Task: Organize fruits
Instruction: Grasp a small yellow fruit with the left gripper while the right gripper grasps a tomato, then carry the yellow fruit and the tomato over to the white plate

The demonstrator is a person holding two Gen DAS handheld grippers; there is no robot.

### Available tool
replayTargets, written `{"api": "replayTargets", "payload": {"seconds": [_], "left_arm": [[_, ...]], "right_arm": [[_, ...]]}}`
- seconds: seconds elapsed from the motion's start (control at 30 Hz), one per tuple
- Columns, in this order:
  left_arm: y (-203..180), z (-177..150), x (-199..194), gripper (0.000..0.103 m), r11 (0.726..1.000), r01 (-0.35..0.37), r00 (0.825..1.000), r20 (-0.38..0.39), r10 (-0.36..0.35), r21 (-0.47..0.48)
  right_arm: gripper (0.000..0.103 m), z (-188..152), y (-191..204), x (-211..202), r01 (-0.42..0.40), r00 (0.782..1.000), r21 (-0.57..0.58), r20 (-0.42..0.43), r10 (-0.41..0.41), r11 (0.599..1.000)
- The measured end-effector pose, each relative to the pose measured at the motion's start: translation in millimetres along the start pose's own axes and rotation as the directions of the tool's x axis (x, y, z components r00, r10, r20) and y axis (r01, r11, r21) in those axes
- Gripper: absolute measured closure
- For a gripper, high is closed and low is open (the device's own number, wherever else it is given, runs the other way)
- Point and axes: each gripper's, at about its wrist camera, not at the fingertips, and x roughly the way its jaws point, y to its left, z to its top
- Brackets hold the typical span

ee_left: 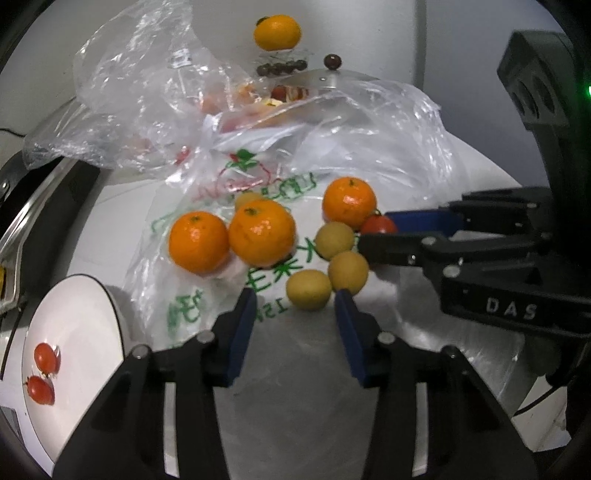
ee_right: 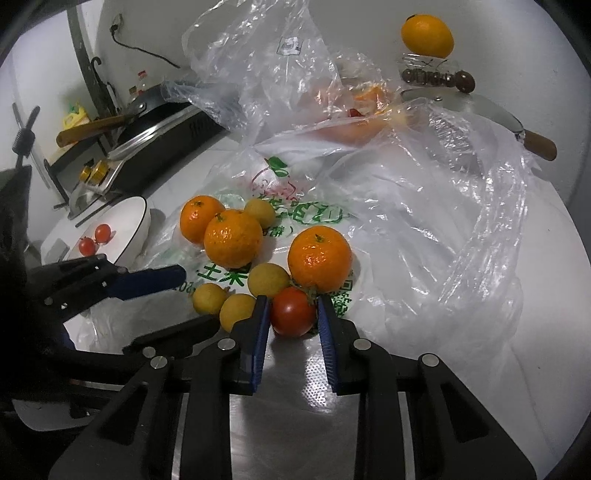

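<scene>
Three oranges [ee_left: 262, 232] [ee_right: 232, 238] and several small yellow fruits lie on a printed plastic bag [ee_left: 266, 184]. My left gripper [ee_left: 295, 295] [ee_right: 201, 299] is open, its blue pads on either side of one yellow fruit [ee_left: 308, 290] [ee_right: 208, 299]; the left pad stands clear of it. My right gripper [ee_right: 291, 314] [ee_left: 376, 230] is shut on a red tomato [ee_right: 293, 312] [ee_left: 378, 225] that rests beside the rightmost orange [ee_right: 319, 258]. A white plate [ee_left: 74, 332] [ee_right: 129, 218] at the left holds two tomatoes [ee_left: 46, 356].
Crumpled clear bags [ee_right: 424, 192] cover the back and right of the counter. Behind them a cleaver [ee_right: 480, 107] lies near the wall. Another orange [ee_right: 427, 35] sits on a glass stand with dark beads. A stove with a pan [ee_right: 159, 114] stands at the left.
</scene>
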Motion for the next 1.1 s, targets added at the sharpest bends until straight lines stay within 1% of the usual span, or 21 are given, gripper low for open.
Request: {"api": "replayTargets", "payload": {"seconds": [0.1,0.3,0.43,0.47,0.67,1.1], "left_arm": [[-5.2,0.9,3.0,0.058,1.000,0.005,1.000,-0.006,-0.005,0.024],[-12.7,7.0,8.5,0.058,0.999,0.022,0.999,-0.023,-0.022,0.037],[-13.3,10.5,11.1,0.075,0.999,0.042,0.999,-0.031,-0.041,0.032],[-14.0,11.1,11.0,0.076,0.998,0.044,0.999,-0.032,-0.043,0.036],[-18.2,10.3,5.8,0.076,0.997,0.054,0.998,-0.026,-0.053,0.046],[-13.7,1.1,-28.6,0.076,0.997,0.060,0.998,0.030,-0.061,0.039]], "right_arm": [[0.075,-1.6,-2.8,-4.2,-0.001,1.000,0.005,0.009,0.001,1.000],[0.075,-5.1,-9.2,-12.6,0.009,1.000,0.016,0.024,-0.009,1.000],[0.075,-7.5,-16.1,-16.8,0.013,0.999,0.030,0.034,-0.014,0.999],[0.075,-8.1,-16.8,-17.6,0.014,0.999,0.031,0.037,-0.015,0.999],[0.075,-9.0,-16.6,-20.4,0.016,0.999,0.029,0.047,-0.017,0.999],[0.075,-6.5,4.1,-38.2,0.031,0.996,0.003,0.078,-0.031,1.000]]}}
